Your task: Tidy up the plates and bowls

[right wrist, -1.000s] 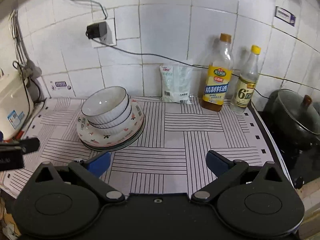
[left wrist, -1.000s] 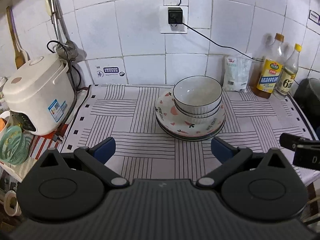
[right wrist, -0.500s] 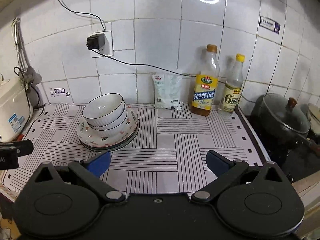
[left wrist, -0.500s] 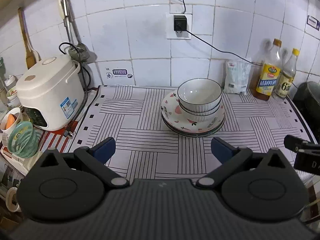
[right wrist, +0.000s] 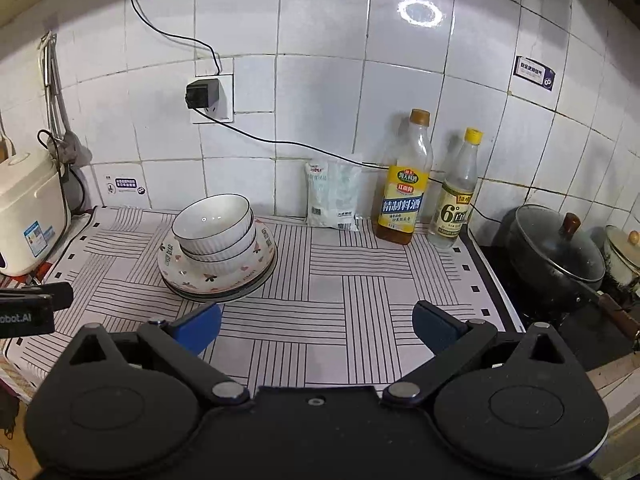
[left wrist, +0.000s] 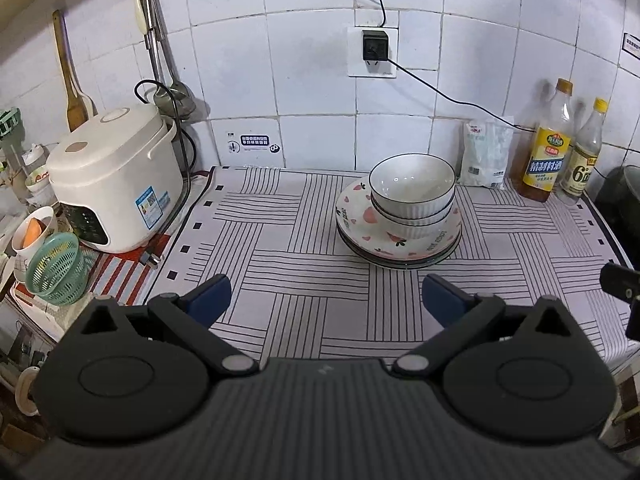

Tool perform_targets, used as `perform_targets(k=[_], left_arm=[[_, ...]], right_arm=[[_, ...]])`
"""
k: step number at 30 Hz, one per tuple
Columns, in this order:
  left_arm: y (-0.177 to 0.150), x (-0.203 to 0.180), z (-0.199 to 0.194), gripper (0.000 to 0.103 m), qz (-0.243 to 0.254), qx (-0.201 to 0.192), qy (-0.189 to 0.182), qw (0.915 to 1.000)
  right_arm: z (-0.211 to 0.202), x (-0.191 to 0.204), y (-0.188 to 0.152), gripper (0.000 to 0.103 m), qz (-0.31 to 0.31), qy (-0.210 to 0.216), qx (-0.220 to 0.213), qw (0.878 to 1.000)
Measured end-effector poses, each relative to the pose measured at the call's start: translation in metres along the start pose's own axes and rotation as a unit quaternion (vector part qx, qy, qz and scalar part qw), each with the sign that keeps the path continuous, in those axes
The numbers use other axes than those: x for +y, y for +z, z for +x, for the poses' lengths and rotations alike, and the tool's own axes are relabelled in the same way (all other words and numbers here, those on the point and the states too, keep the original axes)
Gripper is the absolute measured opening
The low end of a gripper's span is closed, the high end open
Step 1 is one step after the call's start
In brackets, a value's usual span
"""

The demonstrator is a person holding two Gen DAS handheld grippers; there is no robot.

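Two white ribbed bowls (left wrist: 412,188) (right wrist: 212,220) sit nested on a stack of plates; the top plate (left wrist: 360,224) (right wrist: 256,264) is white with pink and dark prints. The stack rests on a striped cloth, toward the back. My left gripper (left wrist: 326,300) is open and empty, held back from the stack over the cloth's near part. My right gripper (right wrist: 316,326) is also open and empty, to the right of the stack and nearer the front edge. Each gripper's body shows at the edge of the other's view.
A white rice cooker (left wrist: 114,178) stands at the left with a green basket (left wrist: 58,268) before it. Two bottles (right wrist: 404,184) (right wrist: 456,196) and a white bag (right wrist: 332,196) line the back wall. A lidded dark pot (right wrist: 556,252) sits on the stove at right.
Both grippers have drawn back and risen, so the stack looks smaller and farther. Both stay open; the bowls and plates have not moved.
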State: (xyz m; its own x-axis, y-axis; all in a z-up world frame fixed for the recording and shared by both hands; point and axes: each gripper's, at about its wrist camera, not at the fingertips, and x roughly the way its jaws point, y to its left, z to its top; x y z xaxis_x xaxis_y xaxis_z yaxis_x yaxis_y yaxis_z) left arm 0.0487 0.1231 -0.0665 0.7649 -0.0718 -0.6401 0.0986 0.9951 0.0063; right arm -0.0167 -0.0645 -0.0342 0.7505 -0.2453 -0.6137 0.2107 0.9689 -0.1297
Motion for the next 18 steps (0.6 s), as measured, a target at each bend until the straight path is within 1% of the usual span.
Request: perform_targets(k=[3, 7, 11, 14, 18], left_arm=[[0.001, -0.001, -0.005, 0.103, 0.012, -0.014, -0.001, 0.9998], [0.004, -0.003, -0.012, 0.103, 0.021, -0.023, 0.000, 0.9995], [0.004, -0.006, -0.015, 0.103, 0.021, -0.025, -0.001, 0.9995], [0.000, -0.010, -0.017, 0.103, 0.023, -0.028, 0.005, 0.9993], [-0.004, -0.013, -0.016, 0.103, 0.024, -0.021, 0.002, 0.9995]], right_arm=[[-0.003, 0.001, 0.000, 0.103, -0.002, -0.004, -0.001, 1.000], [-0.011, -0.002, 0.004, 0.103, 0.014, 0.001, 0.004, 1.000], [-0.019, -0.001, 0.006, 0.103, 0.004, -0.001, -0.007, 1.000], [-0.018, 0.002, 0.005, 0.103, -0.004, -0.003, -0.007, 1.000], [-0.013, 0.003, 0.001, 0.103, -0.006, -0.003, -0.002, 1.000]])
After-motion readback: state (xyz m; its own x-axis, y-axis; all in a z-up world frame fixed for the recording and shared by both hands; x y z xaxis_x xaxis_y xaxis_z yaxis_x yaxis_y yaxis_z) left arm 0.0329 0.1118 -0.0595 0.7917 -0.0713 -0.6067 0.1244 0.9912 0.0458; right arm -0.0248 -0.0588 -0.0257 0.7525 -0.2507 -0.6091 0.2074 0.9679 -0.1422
